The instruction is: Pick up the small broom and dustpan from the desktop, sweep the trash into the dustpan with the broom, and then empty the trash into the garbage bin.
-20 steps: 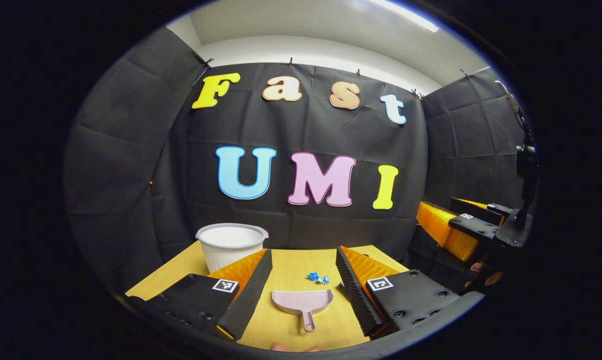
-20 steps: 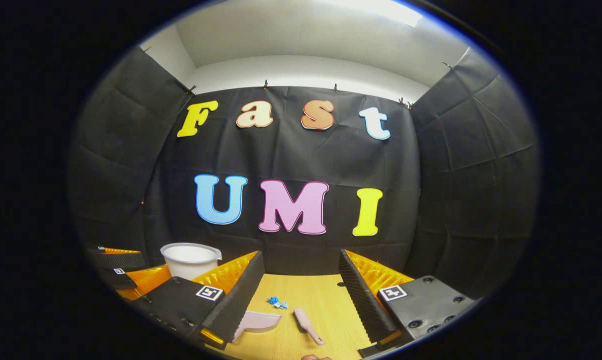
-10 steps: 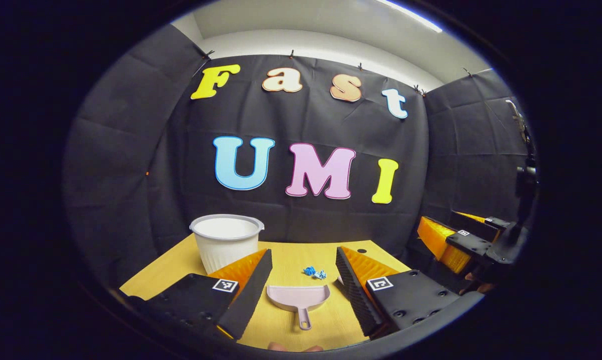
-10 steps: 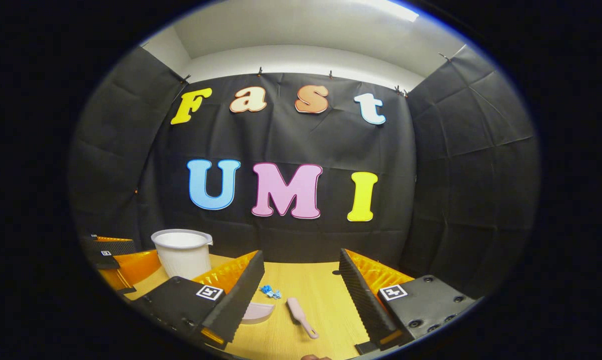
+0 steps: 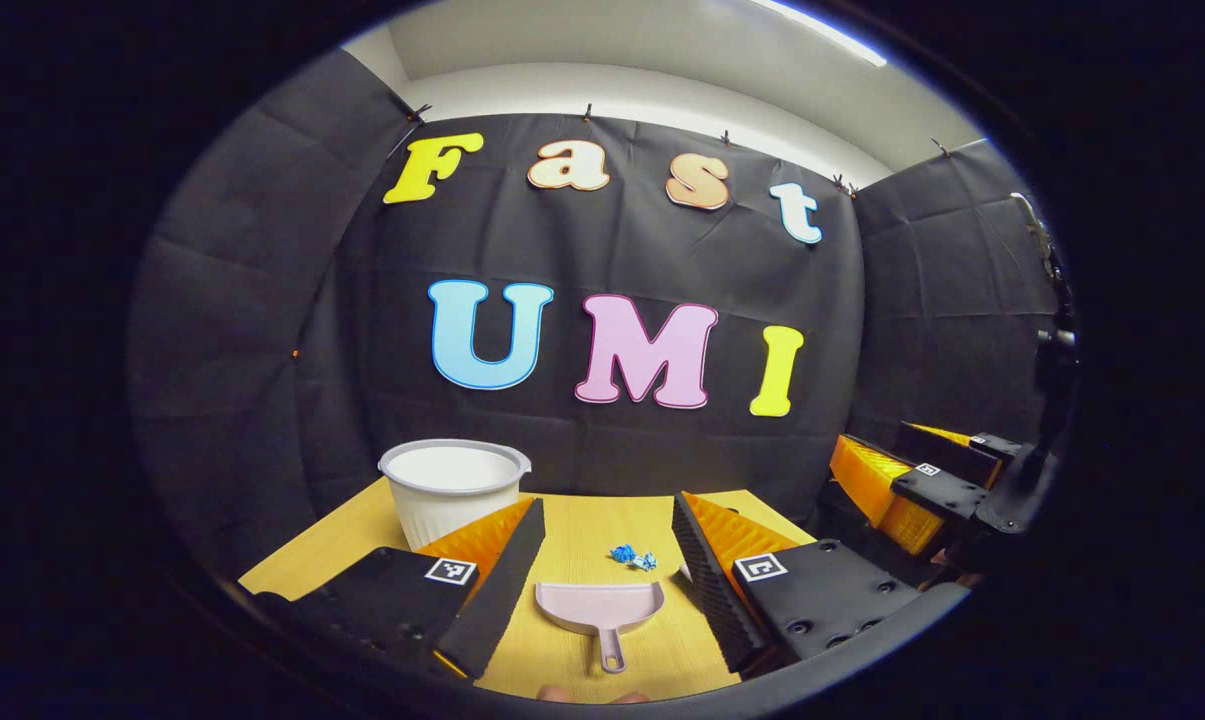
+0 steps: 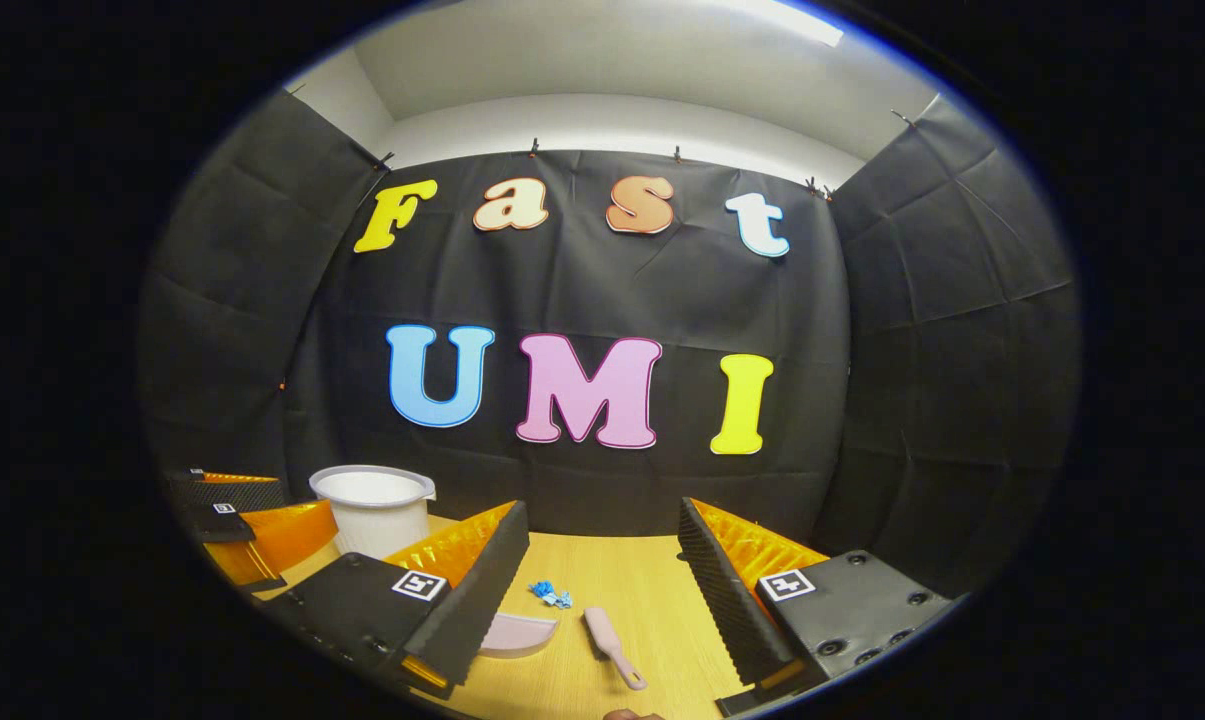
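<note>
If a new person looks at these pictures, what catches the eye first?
On the wooden desktop, the pink dustpan lies between the open left gripper fingers. Blue trash lies just beyond it, a white bin stands far left, and the broom lies before the open right gripper.

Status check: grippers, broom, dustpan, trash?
Left gripper open, lined up on dustpan. Right gripper open over broom. Both tools flat on desktop, ungripped. Blue trash beyond dustpan; bin far left. Nothing blocking.

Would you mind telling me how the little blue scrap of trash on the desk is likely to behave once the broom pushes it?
The crumpled blue trash looks very light, so it may skitter or tumble rather than slide. Its irregular shape suggests it won't roll far.
</note>
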The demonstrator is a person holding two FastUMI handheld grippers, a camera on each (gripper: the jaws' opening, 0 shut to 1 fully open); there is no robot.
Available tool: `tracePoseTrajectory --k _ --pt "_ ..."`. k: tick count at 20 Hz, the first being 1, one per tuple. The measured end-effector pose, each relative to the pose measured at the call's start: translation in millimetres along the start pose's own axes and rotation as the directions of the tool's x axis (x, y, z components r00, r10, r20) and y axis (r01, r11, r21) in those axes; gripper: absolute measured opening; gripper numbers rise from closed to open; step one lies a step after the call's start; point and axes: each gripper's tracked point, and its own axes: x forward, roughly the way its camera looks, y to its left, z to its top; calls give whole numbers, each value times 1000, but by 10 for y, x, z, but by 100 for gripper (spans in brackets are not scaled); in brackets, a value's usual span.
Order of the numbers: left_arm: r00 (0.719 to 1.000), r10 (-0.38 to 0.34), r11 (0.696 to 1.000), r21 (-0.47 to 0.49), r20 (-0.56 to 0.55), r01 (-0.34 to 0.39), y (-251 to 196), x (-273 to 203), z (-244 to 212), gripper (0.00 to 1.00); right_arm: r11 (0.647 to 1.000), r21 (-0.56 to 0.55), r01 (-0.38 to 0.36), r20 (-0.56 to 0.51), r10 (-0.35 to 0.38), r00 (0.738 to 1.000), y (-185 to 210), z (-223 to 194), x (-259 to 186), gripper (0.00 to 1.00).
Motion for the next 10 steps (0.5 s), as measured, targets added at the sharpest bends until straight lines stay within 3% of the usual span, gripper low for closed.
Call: tracePoseTrajectory --k 10 --pt "1000 -22 999 -24 -11 22 -100 182 -27 76 1000 2 9 18 -9 1000 -95 86 156 96"
